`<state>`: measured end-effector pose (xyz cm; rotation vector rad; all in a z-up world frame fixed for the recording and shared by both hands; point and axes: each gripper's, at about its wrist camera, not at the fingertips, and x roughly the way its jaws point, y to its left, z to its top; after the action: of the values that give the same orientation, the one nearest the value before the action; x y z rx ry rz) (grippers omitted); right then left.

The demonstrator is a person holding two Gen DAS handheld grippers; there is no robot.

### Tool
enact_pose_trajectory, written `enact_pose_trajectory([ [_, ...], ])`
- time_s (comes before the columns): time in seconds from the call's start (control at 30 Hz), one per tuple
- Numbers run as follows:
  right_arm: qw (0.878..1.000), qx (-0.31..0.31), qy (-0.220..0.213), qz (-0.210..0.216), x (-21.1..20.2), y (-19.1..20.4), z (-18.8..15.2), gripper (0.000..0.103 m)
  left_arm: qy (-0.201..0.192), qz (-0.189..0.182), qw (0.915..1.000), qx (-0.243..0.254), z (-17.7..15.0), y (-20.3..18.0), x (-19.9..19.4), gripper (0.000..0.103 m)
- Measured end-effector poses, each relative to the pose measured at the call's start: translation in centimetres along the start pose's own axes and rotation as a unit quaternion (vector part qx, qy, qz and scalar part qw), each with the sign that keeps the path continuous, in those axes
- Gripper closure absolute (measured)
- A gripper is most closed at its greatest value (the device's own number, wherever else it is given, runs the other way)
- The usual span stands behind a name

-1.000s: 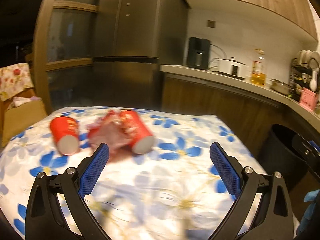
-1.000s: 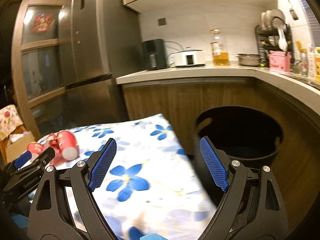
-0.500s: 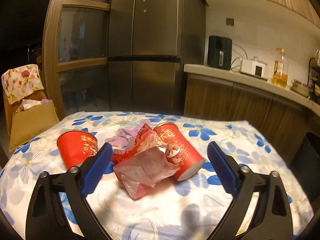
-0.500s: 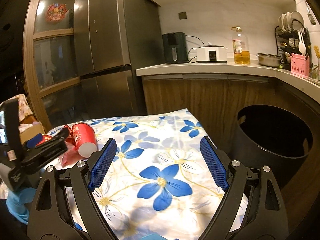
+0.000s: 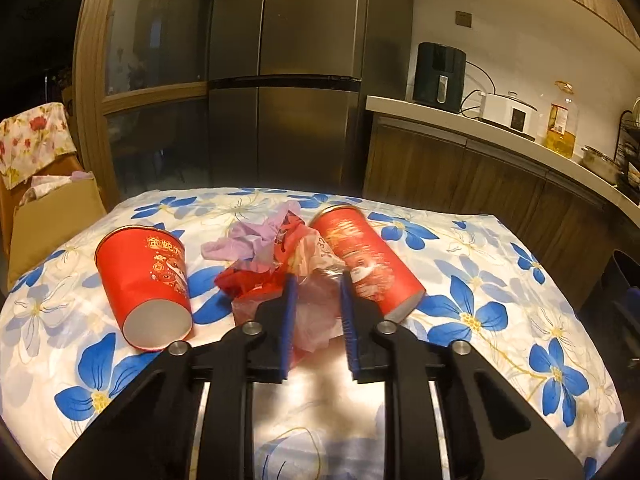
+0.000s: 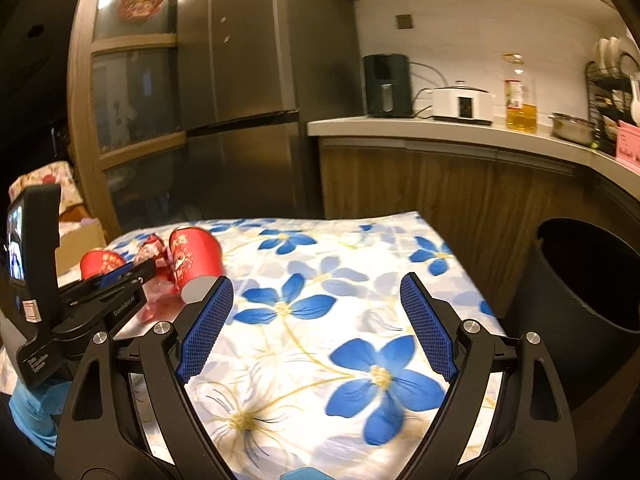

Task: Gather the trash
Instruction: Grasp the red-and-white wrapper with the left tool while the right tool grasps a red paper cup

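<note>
Grasp step: left gripper (image 5: pixel 318 312) clenched on crumpled plastic wrapper (image 5: pixel 316 312); right gripper (image 6: pixel 316 328) released, idle. Next: lift toward bin (image 6: pixel 580 300).

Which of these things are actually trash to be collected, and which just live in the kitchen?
Job: two red paper cups, crumpled plastic wrappers in left gripper, black bin.
Lying about: air fryer, rice cooker, oil bottle, pot.

Crinkled glossy plastic wrapper (image 5: pixel 316 312) and smooth red paper cups (image 5: pixel 146 280) lie on a matt floral cloth-covered surface (image 5: pixel 500 280) before a brushed-metal refrigerator (image 5: pixel 288 72) and wood-grain cabinets (image 5: pixel 460 176).
</note>
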<state>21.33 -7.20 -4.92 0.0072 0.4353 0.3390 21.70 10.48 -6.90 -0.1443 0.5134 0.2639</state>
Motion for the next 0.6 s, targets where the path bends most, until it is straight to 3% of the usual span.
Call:
enact_pose_trajectory([
  [0.4, 0.997, -0.032, 0.036, 0.06, 5.2, 5.6, -0.4, 0.019, -0.045, -0.002, 0.9976, -0.053, -1.2, 3.4, -6.1, 0.087],
  [0.6, 0.993, -0.048, 0.056, 0.088, 7.9, 8.4, -0.1, 0.019, -0.051, 0.006, 0.9963, -0.069, -1.4, 5.1, -7.2, 0.087],
])
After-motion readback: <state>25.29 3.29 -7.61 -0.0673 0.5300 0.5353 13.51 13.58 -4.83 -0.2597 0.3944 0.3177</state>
